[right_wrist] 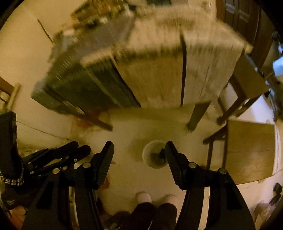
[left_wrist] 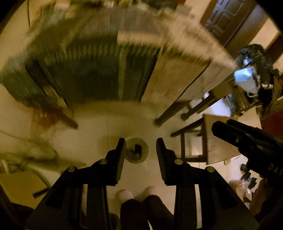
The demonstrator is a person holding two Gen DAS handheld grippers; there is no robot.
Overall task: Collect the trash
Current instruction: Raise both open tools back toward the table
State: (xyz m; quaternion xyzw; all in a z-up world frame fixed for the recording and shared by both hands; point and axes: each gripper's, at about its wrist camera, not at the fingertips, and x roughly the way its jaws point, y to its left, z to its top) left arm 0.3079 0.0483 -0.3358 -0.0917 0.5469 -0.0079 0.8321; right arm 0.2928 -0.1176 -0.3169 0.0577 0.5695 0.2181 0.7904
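A small round bin stands on the pale floor with dark scraps in it; it also shows in the right wrist view. My left gripper is open and empty, high above the bin, with the bin seen between its fingers. My right gripper is open and empty too, with the bin just inside its right finger. Each gripper shows in the other's view: the right one at the right edge, the left one at the lower left. Both views are blurred.
A table with a long cloth fills the upper half of both views. Wooden chairs stand to the right, and a dark door is at the upper right. The person's legs and pale slippers are below the grippers.
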